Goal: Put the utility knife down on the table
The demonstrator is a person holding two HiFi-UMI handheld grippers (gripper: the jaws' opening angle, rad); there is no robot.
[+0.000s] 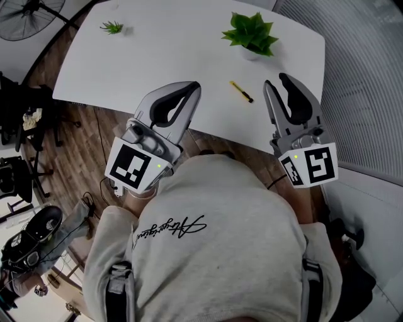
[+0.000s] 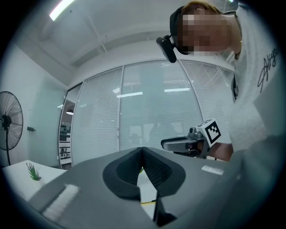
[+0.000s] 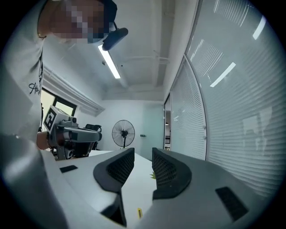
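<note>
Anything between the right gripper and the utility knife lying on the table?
Nothing visible: only bare table lies between the open right gripper and the utility knife; the potted plant sits farther back.

Utility knife point(image 1: 242, 92): lies on the table point(image 1: 176, 56) near its front edge; too small in the head view to tell whether the blade is out.
Knife past the left gripper point(image 2: 142, 150): only a thin yellow sliver on the table shows; the rest is hidden behind the pressed-together jaws.
Knife past the right gripper point(image 3: 143, 154): one short yellow end on the table shows, low in the gap between the jaws.
Potted plant point(image 3: 153, 175): a few leaf tips above the table; the pot is hidden.
Fan point(image 1: 28, 16): beyond the table's far left corner, cut by the picture's edge.
Table's front edge: partly covered by the grippers and the sweatshirt point(image 1: 214, 245).
</note>
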